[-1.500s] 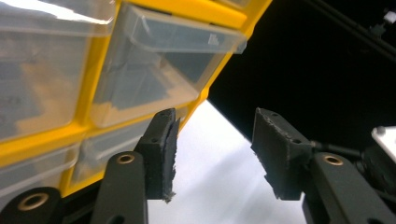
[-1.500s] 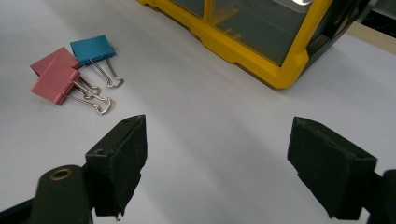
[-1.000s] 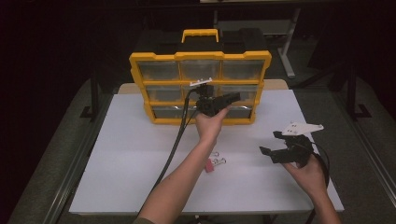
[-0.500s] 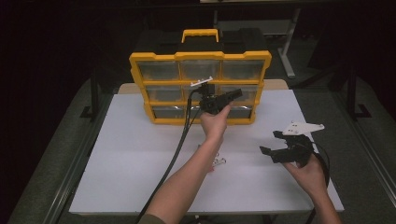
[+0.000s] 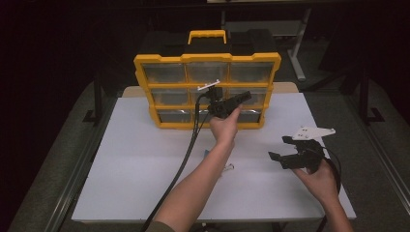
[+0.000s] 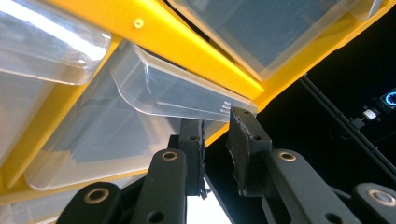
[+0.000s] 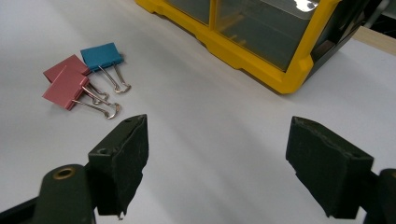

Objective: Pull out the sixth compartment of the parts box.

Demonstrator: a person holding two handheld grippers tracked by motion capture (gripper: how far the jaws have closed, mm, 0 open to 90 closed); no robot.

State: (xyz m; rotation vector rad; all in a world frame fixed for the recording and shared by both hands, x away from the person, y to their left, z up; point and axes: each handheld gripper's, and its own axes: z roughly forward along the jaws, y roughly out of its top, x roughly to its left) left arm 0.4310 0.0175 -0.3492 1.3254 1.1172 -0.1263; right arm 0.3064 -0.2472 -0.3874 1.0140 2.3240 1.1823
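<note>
— Two hand-held grippers are seen; what is being gripped by the left hand-held gripper (image 5: 245, 97)?

— The clear lip of a drawer (image 6: 187, 95) in the yellow organizer (image 5: 208, 59) is clamped between its pads, as is shown in the left gripper view. Its jaws have just been closing, and they are now drawn in tight on that thin plastic edge (a narrow gap is left lower down, between the black fingers (image 6: 245, 144)).

— Which drawer is meant?

— From the high view, the drawer is placed toward the right end of the organizer's middle row, where the jaw tips are seen against the front. The exact compartment cannot be told with certainty from above. The organizer itself is stood upright at the far edge of the white counter (image 5: 125, 159), its handle on top.

— And the right hand-held gripper (image 5: 280, 147)?

— It is held above the near right part of the counter, well apart from the organizer, with its jaws spread wide and nothing between them. In the right gripper view only bare counter is seen between the two black pads (image 7: 123, 158).

— What else is lying on the counter?

— Three binder clips are seen in the right gripper view: a blue clip (image 7: 102, 54) and two pink clips (image 7: 67, 86), clustered together with wire handles touching, to the left of the right hand-held gripper. In the high view they are partly hidden beneath the left forearm (image 5: 203, 179).
</note>
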